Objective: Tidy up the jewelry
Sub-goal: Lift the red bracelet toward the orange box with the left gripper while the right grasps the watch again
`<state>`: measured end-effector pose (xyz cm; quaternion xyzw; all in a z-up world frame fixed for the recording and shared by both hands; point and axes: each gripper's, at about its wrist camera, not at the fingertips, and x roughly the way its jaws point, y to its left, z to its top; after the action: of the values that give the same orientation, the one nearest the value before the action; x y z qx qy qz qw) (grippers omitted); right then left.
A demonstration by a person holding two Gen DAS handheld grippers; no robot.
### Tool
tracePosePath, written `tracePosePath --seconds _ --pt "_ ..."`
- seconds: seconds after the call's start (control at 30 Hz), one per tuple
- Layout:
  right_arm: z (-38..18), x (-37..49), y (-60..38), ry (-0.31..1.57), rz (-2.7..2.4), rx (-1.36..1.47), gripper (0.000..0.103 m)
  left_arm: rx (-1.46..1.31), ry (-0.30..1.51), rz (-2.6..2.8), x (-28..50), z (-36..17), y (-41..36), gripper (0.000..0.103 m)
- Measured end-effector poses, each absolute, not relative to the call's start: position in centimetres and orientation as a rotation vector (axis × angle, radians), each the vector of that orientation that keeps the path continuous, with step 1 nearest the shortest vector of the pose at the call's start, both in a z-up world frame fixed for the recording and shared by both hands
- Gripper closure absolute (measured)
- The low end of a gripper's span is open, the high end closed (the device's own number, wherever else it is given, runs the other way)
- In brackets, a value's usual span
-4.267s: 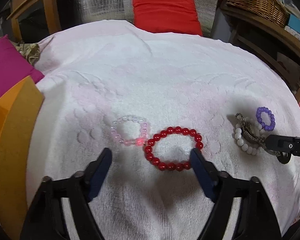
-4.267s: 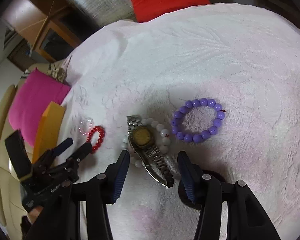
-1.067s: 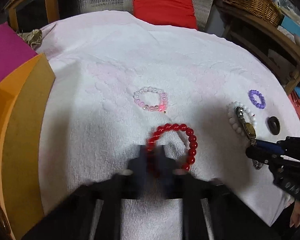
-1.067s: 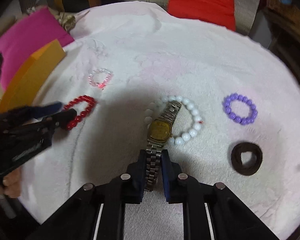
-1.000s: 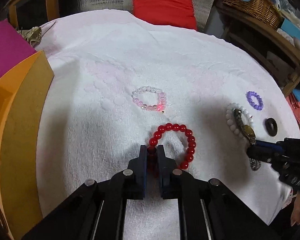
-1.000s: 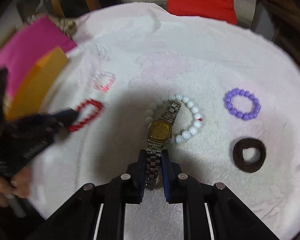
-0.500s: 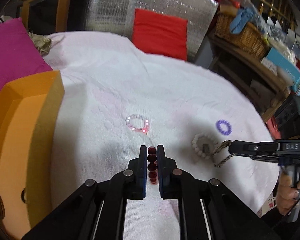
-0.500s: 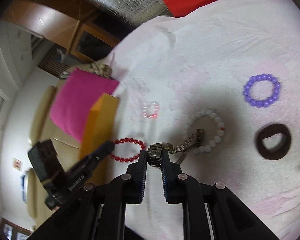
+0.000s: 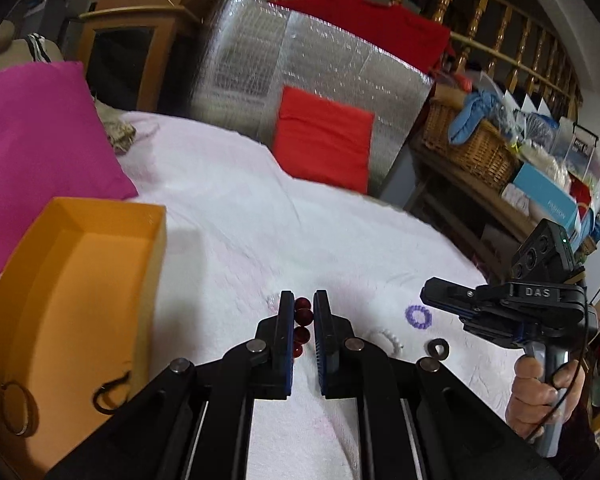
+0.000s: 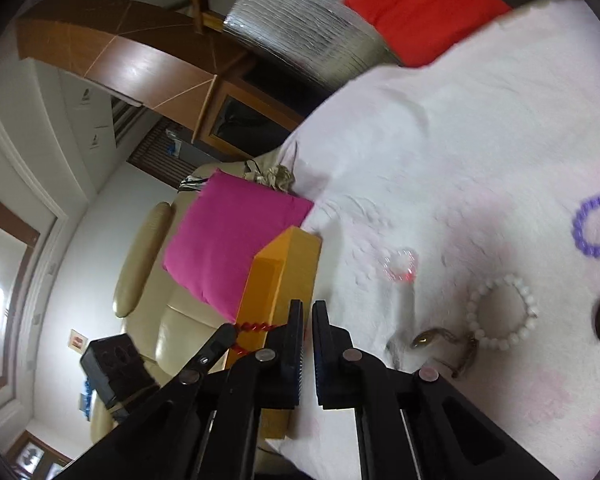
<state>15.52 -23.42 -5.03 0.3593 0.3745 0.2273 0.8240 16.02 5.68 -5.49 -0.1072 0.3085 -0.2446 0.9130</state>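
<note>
Between the left tool's (image 9: 304,320) padded jaws hang glossy round beads of the red bracelet (image 9: 302,326), clamped above the white towel (image 9: 240,216), beside the open orange box (image 9: 100,248). In the right view, the right tool (image 10: 307,334) looks closed; whether it grips the watch (image 10: 436,342) I cannot tell.

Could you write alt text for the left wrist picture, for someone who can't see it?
The left gripper holds a red glass-bead bracelet between its shut jaws above a white towel-covered bed. An open orange cardboard box stands to the left; the right gripper hovers at the right.
</note>
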Motion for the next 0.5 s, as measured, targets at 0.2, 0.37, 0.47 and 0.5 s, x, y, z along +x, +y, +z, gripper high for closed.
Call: tracePosePath --seconds 0.2,0.37,0.47,0.5 --pt "-6.3 16.2 -20.8 0.918 0.385 0.526 0.093 -0.194 0.674 -0.477 16.1 -6.9 6.7 0.094" --pt "-9.7 17.3 -18.9 1.070 0.353 0.464 0.050 -0.195 0.671 -0.476 16.0 -6.9 6.8 0.094" --pt "-10.8 17.8 -17.8 1.103 0.339 0.417 0.043 -0.182 0.668 -0.478 15.9 -6.9 6.3 0.094" --pt "-11.3 18.0 -17.4 1.121 0.333 0.410 0.043 -0.179 0.670 -0.477 15.9 -6.9 6.2 0.094"
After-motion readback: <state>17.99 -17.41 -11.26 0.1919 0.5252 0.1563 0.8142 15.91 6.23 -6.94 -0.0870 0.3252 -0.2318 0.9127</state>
